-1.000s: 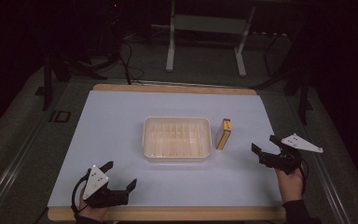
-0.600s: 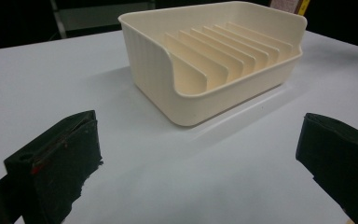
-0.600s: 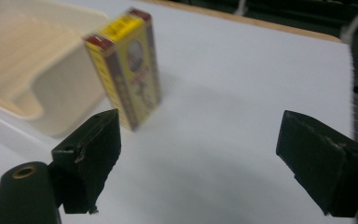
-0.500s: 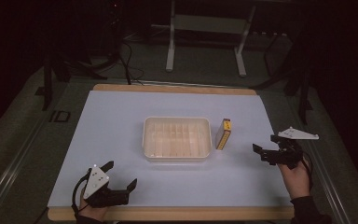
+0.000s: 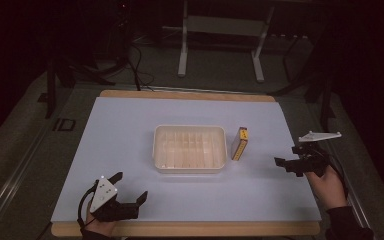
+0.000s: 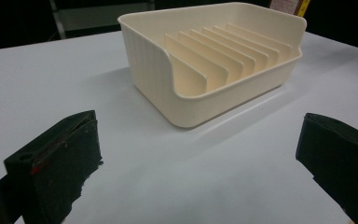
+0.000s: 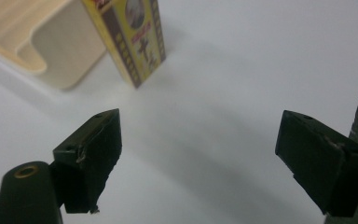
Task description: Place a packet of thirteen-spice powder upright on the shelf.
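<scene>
Now your right gripper [image 5: 286,165] hovers with jaws wide and empty near the yellow box [image 5: 240,143], which stands upright just beside the cream rack [image 5: 190,148] on the worktop [image 5: 120,140]. Clip its edge and it may topple. Its print is too blurred to read. Left gripper [image 5: 130,189]: wide, empty.

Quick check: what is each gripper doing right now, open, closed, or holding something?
Left gripper: open, holding nothing, fingers apart above the table.
Right gripper: open, holding nothing, facing the yellow box.
</scene>
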The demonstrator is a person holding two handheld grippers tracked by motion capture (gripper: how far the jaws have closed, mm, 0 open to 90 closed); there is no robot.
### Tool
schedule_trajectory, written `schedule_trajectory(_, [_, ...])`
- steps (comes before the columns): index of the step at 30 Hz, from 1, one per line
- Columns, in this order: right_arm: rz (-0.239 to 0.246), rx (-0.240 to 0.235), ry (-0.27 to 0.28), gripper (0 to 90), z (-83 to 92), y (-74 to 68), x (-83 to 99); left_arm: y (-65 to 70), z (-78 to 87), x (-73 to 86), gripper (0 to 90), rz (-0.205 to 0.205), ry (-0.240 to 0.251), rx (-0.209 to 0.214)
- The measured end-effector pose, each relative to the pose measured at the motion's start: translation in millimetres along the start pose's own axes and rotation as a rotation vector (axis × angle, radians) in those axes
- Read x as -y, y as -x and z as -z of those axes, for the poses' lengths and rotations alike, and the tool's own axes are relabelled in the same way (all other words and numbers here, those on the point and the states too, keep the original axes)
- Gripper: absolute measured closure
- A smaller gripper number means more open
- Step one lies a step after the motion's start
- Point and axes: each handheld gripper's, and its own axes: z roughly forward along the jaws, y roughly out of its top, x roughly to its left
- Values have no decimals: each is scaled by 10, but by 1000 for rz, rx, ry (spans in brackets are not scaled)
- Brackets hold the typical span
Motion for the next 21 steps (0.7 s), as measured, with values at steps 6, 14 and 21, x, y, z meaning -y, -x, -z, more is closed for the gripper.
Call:
schedule_trajectory(6, [21,-15,-76,141,18,-7,-43,-6,-1,-4,0,4,0,3])
schedule_trajectory(14, [95,-70,-246,139,-49,-46,-70,-10,4,-5,0,9,4,4])
schedule_trajectory(21, [146,-123,-339,140,-59,-41,-162,-11,2,-4,0,10,3,4])
